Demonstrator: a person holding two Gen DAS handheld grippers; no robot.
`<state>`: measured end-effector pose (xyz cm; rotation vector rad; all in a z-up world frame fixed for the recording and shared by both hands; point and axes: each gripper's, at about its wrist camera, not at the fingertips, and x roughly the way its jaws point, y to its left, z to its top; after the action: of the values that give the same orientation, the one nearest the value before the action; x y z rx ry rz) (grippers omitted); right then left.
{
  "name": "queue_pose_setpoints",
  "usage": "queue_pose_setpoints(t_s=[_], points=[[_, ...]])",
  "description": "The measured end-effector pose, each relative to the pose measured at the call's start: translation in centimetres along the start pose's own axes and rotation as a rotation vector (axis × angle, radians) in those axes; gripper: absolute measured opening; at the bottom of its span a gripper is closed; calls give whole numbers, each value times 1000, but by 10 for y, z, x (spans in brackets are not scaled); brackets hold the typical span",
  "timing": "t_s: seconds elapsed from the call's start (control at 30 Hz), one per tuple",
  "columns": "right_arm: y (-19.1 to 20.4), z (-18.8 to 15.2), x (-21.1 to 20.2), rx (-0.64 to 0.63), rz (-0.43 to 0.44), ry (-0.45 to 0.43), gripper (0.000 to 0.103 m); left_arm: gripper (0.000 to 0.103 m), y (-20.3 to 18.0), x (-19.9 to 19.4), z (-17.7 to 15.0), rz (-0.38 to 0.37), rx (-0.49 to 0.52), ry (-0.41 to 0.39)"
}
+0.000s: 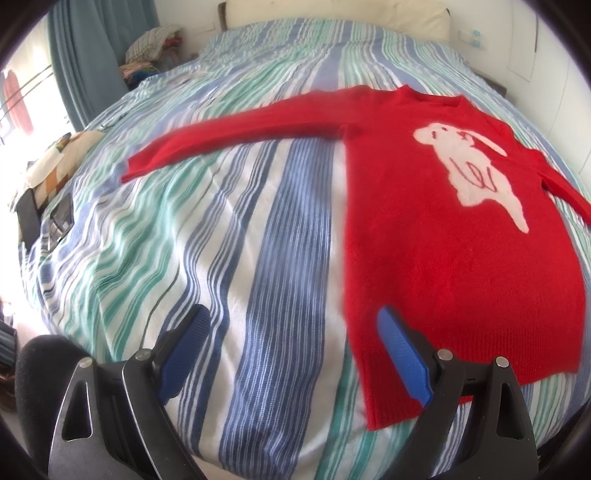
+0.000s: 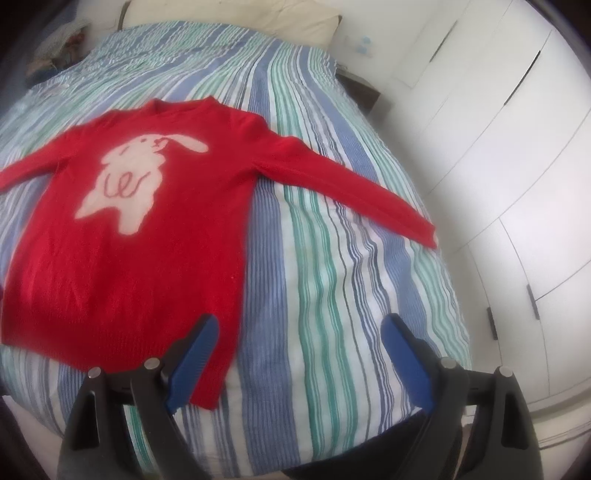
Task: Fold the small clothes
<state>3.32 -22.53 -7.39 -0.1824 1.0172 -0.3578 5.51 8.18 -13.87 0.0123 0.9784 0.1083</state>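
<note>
A small red sweater [image 1: 443, 258] with a pale rabbit on its chest lies flat, face up, on a striped bed [image 1: 229, 240]. Both sleeves are spread out sideways. My left gripper [image 1: 291, 314] hovers open over the sweater's near left hem corner, its right pad over the red cloth and its left pad over the bedspread. In the right wrist view the same red sweater [image 2: 122, 258] fills the left half. My right gripper [image 2: 299, 321] hangs open above the near right hem corner, with nothing between its pads.
The striped bedspread [image 2: 332, 258] covers the whole bed. A cream pillow [image 1: 332, 14] sits at the head. Piled clothes [image 1: 151, 48] and a blue curtain [image 1: 81, 55] stand at the far left. White wardrobe doors [image 2: 498, 147] run along the right side.
</note>
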Motion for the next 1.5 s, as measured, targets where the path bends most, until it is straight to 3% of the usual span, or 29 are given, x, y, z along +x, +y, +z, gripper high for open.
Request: queue_pose_setpoints(t_s=[0.13,0.2,0.27,0.33,0.4,0.43,0.5,0.63,0.7,0.73,0.77,0.87,1.0,1.13,1.23,1.33,1.5], points=[[-28,15,26,67,297,-63,89,97,6,-14,24,-23,-33,-66],[-67,27,47,157,425,-132,89,98,10,-18,33,-2,-40,-102],[-120,39,75,300,495,-196,89,98,16,-16,39,16,-54,-109],[-179,45,117,501,544,-193,89,98,21,-10,38,29,-73,-90],[-232,32,168,785,597,-112,86,98,24,-3,30,43,-87,-66],[-252,18,193,933,643,-73,77,98,25,0,26,50,-88,-53],[-277,-6,228,1134,700,-51,67,98,23,11,18,69,-71,-14],[-308,-22,264,1322,730,-131,52,98,16,26,15,109,-17,14],[-313,-17,280,1349,738,-127,45,98,14,30,16,126,-6,4],[-314,-13,288,1353,747,-117,37,98,13,32,17,134,-4,4],[-312,-9,295,1352,759,-101,35,98,12,35,17,142,-4,10],[-307,3,306,1316,729,-36,6,98,11,39,15,144,-4,29],[-313,41,272,1129,589,-50,4,98,8,34,14,136,18,0],[-288,131,186,779,520,-169,4,98,10,33,16,102,-1,-7],[-226,208,121,519,586,-254,4,98,13,30,18,75,-29,-16],[-140,262,71,336,737,-293,4,98,19,23,19,71,-40,-39],[21,295,49,129,898,-248,7,98,28,16,20,65,-60,-62]])
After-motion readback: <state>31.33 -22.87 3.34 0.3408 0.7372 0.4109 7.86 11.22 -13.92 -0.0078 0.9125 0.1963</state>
